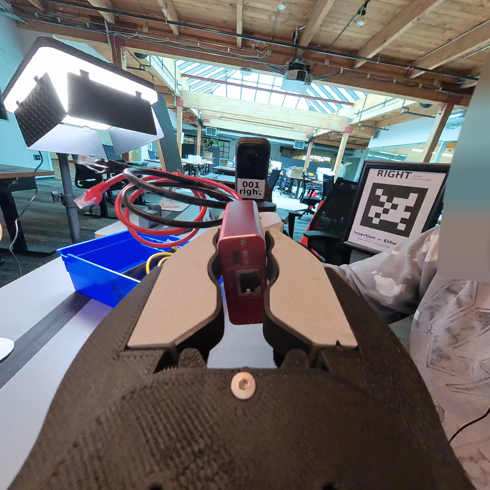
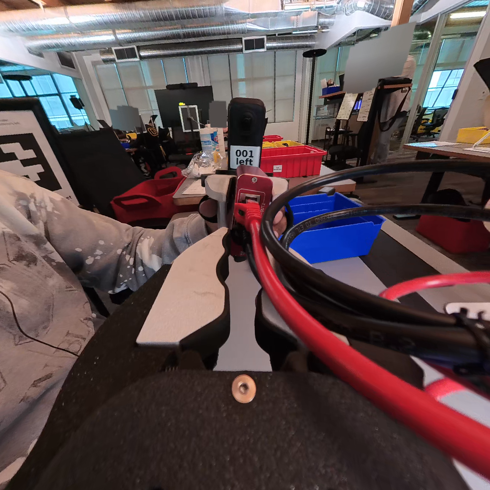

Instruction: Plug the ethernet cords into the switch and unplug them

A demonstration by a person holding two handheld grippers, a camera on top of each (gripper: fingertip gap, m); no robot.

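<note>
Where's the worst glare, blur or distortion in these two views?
Left wrist view: the light panel blows out to white; the switch is sharp; fisheye bends the ceiling beams. Right wrist view: even light, no glare; the red cord softens toward the lower right corner.

A blue bin (image 1: pixel 106 261) sits on the counter (image 1: pixel 39 305) at left of the frame; a lit panel lamp (image 1: pixel 79 98) stands upper left, a framed marker sign (image 1: pixel 392 206) at right.

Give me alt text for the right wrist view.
A red ethernet cord is plugged into the red switch, which the left gripper holds upright. The right gripper sits just below the plug, with a black cord looping right above a blue bin.
</note>
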